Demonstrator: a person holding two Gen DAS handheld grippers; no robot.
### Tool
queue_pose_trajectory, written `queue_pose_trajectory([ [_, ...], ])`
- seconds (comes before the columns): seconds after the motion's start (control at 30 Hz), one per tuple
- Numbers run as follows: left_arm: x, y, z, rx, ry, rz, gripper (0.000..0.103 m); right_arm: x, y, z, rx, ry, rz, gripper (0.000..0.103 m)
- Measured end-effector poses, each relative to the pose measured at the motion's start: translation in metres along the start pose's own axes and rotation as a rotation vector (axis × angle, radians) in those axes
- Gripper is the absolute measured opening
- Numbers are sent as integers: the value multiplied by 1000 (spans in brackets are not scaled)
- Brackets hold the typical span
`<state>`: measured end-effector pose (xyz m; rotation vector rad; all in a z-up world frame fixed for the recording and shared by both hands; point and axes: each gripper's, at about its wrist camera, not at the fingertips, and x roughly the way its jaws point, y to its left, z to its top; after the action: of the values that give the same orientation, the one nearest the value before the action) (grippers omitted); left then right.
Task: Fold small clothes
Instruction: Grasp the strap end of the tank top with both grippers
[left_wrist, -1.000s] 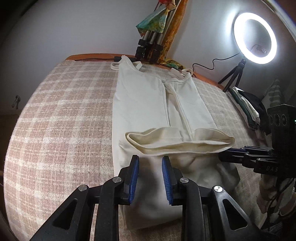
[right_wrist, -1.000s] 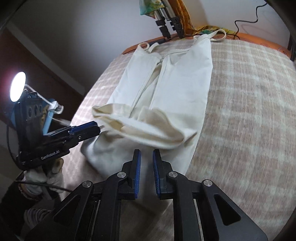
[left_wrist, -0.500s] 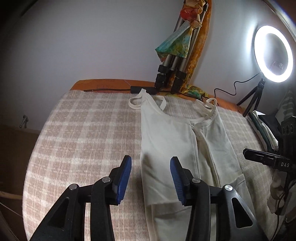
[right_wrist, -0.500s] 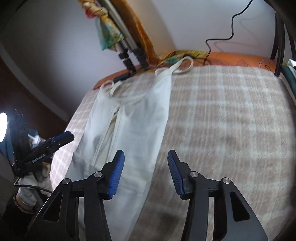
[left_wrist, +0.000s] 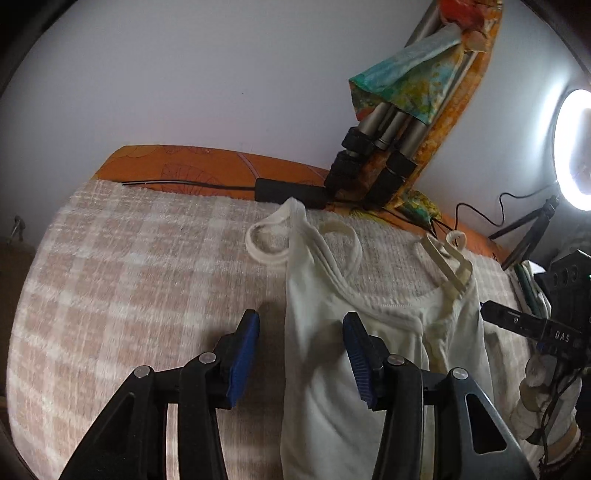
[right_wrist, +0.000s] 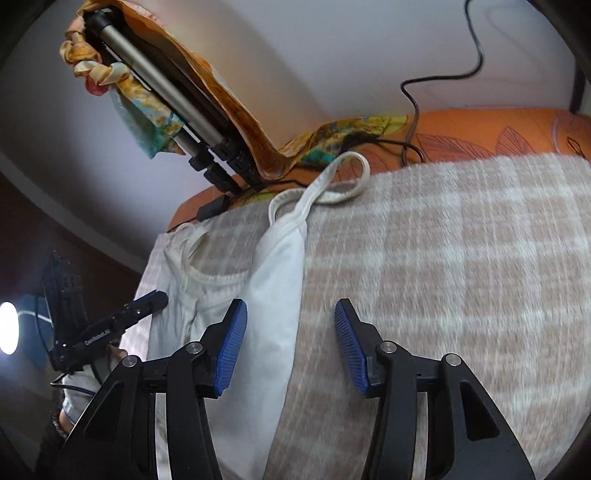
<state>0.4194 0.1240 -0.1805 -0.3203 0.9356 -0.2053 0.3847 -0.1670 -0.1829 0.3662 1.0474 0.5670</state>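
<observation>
Cream-white cotton sleeveless top with thin looped shoulder straps (left_wrist: 373, 354) — lying flat on the beige-and-white checked woven blanket (left_wrist: 129, 295), its side panels turned inward along its length, its strap end pointing toward the wall. In the right wrist view the same top (right_wrist: 273, 295) is running from the lower left up to a strap loop near the blanket's far edge.

Left gripper (left_wrist: 301, 354) — black frame with blue ribbed pads, hovering with its jaws spread wide and holding nothing; the garment's left edge is sitting between the fingers, the right-hand finger (left_wrist: 356, 354) showing in front of the cloth.

Right gripper (right_wrist: 291, 343) — likewise gaping wide and gripping nothing, straddling the garment's right edge, with one finger (right_wrist: 231, 343) over the fabric and the other over bare blanket. In the left wrist view its black body (left_wrist: 543, 328) is showing at the right side.

Orange leaf-patterned sheet (left_wrist: 207, 170) — showing beyond the blanket's far edge.

Folded grey-and-black metal tripod (left_wrist: 376, 155) — leaning against the wall, wrapped in a patterned multicoloured scarf (left_wrist: 410, 85).

Lit white ring lamp (left_wrist: 570, 147) — glowing at the right, standing on a small black stand.
</observation>
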Motion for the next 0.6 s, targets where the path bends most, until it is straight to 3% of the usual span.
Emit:
queue_pose_trajectory([
  [0.17, 14, -1, 13, -7, -11, -7, 45, 15, 2, 15, -24, 15, 24, 49],
  [0.23, 18, -4, 15, 14, -13, -1, 36, 20, 5, 17, -35, 18, 32, 43],
  [0.3, 20, -6, 16, 27, -2, -14, 19, 27, 7, 17, -49, 48, 43, 9],
  [0.37, 21, -7, 18, 27, -7, -17, 2, 31, 9, 15, -58, 58, 34, 7],
  [0.6, -7, -10, 18, 16, -29, -80, 0, 15, 24, 13, -99, -5, 16, 4],
])
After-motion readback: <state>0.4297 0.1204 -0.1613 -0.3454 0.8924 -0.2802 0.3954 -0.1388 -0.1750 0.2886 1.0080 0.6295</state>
